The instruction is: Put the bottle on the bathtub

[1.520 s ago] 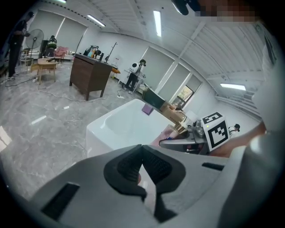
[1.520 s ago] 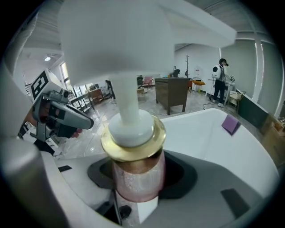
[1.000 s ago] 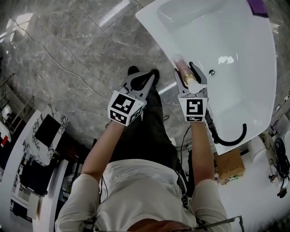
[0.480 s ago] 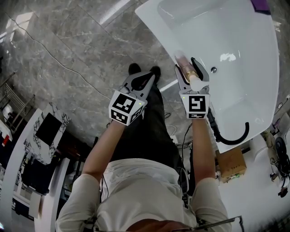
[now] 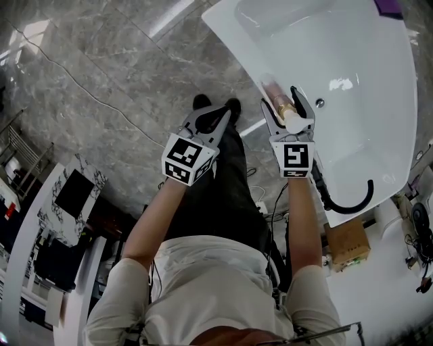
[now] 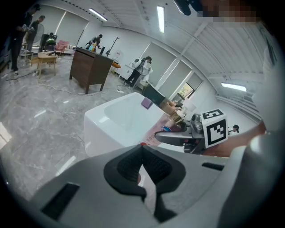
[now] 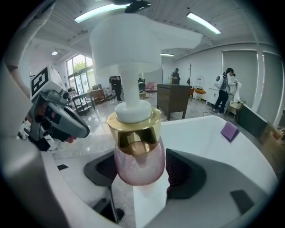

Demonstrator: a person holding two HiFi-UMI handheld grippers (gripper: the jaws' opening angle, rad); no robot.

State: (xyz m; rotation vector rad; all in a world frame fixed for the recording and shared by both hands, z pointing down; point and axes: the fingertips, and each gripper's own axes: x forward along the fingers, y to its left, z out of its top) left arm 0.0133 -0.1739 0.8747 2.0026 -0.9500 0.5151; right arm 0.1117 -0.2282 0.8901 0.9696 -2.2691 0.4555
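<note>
A pump bottle point(image 5: 277, 99) with a pink body, gold collar and white pump head is held over the near rim of the white bathtub point(image 5: 352, 61). My right gripper point(image 5: 280, 96) is shut on it. In the right gripper view the bottle point(image 7: 136, 156) stands upright between the dark pads point(image 7: 180, 171), with the tub rim point(image 7: 147, 205) right below; whether its base touches the rim is hidden. My left gripper point(image 5: 215, 115) hangs over the floor left of the tub, shut and empty. Its own view shows its closed jaws point(image 6: 142, 153), the bathtub point(image 6: 111, 120) and the bottle point(image 6: 165, 127).
A purple item point(image 5: 387, 8) lies on the tub's far rim. A black curved hose point(image 5: 352, 203) hangs at the tub's near end, beside a cardboard box point(image 5: 348, 244). A cable point(image 5: 81, 91) crosses the marble floor. A brown desk point(image 6: 91, 69) and people stand far off.
My right gripper has carried the bottle a little to the right, further over the tub rim. The left gripper has barely moved.
</note>
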